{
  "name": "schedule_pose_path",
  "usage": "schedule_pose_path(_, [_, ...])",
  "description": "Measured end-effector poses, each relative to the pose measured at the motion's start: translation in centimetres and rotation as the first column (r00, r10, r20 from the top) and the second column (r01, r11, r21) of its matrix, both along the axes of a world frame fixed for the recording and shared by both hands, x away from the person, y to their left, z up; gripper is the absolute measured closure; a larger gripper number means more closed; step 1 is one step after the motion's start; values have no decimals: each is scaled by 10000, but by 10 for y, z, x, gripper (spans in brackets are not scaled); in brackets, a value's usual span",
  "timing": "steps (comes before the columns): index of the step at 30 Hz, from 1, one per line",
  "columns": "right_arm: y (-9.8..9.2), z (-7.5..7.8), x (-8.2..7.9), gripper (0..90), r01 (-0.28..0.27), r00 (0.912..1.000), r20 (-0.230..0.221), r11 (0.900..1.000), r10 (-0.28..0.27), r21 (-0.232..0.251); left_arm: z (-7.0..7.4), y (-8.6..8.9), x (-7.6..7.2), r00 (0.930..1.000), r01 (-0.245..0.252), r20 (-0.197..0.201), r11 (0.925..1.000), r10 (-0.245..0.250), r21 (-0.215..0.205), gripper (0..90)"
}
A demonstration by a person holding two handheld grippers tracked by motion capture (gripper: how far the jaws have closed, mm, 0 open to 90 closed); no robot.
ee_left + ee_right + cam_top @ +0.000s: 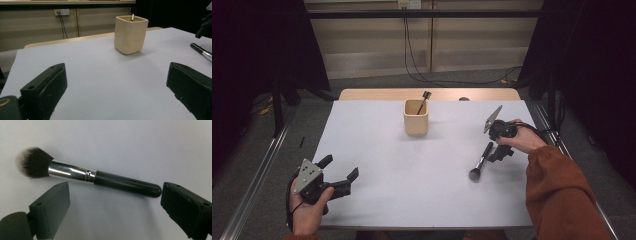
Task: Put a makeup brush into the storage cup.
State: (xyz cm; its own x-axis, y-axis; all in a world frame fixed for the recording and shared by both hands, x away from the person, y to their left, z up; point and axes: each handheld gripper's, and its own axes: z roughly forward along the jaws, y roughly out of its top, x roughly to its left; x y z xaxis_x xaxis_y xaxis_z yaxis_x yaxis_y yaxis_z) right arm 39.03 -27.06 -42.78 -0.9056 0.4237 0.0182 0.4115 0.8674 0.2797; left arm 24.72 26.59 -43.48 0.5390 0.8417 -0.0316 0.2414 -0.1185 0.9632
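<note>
Right claw (113, 202) (wide) beside makeup brush (87, 175)

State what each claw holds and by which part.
Nothing is held. The right claw stands open over the makeup brush, which lies on the table; the left claw is open and apart from everything.

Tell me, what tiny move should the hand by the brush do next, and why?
Probably ease the right gripper forward so its open jaws straddle the makeup brush, then close. The brush lies flat on the table, just beyond the jaws and ungripped. The cup already holds one brush.
</note>
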Motion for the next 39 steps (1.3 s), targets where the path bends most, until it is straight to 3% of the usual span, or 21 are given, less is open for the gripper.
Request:
schedule_pose_path(2, [-1, -3, 1, 74, -155, 9998, -136, 9999, 155, -24, 0, -1, 0, 10000, 15, -45, 10000, -15, 14, 33])
schedule_pose_path(6, [-2, -6, 4, 80, -278, 9996, 42, 9996, 278, -12, -1, -1, 1, 10000, 19, -80, 10000, -19, 39, 34])
schedule_pose_path(9, [-1, -9, 9, 89, -331, 9991, 241, 9979, 344, -553, -2, -3, 2, 9998, 113, -190, 9999, -112, 83, 34])
schedule_pose_path(15, [3, -11, 13, 98, -307, 9995, 57, 9986, 310, -428, -2, -3, 1, 9997, 161, -203, 9998, -158, 130, 33])
schedule_pose_path(16, [3, -12, 15, 100, -631, 9979, 136, 9963, 640, -583, -1, -3, 1, 9997, 144, -194, 9998, -141, 126, 34])
schedule_pose_path(19, [4, -16, 14, 117, -773, 9969, 84, 9942, 781, -748, -1, -2, 0, 9998, 131, -174, 9998, -129, 143, 33])
schedule_pose_path(22, [6, -15, 13, 172, -990, 9948, 188, 9933, 1002, -597, -1, -3, 0, 9997, 136, -181, 9998, -133, 146, 34])
schedule_pose_path(25, [9, -17, 14, 136, -1110, 9930, 332, 9921, 1131, -590, -1, -2, 0, 9998, 114, -167, 9998, -112, 134, 34])
schedule_pose_path(31, [8, -19, 13, 113, -1168, 9932, -79, 9908, 1166, -680, -1, -2, 1, 9997, 127, -189, 9998, -125, 133, 33])
schedule_pose_path(39, [12, -23, 13, 92, -1438, 9896, -26, 9873, 1440, -670, -1, -2, 0, 9998, 110, -185, 9998, -107, 135, 33])
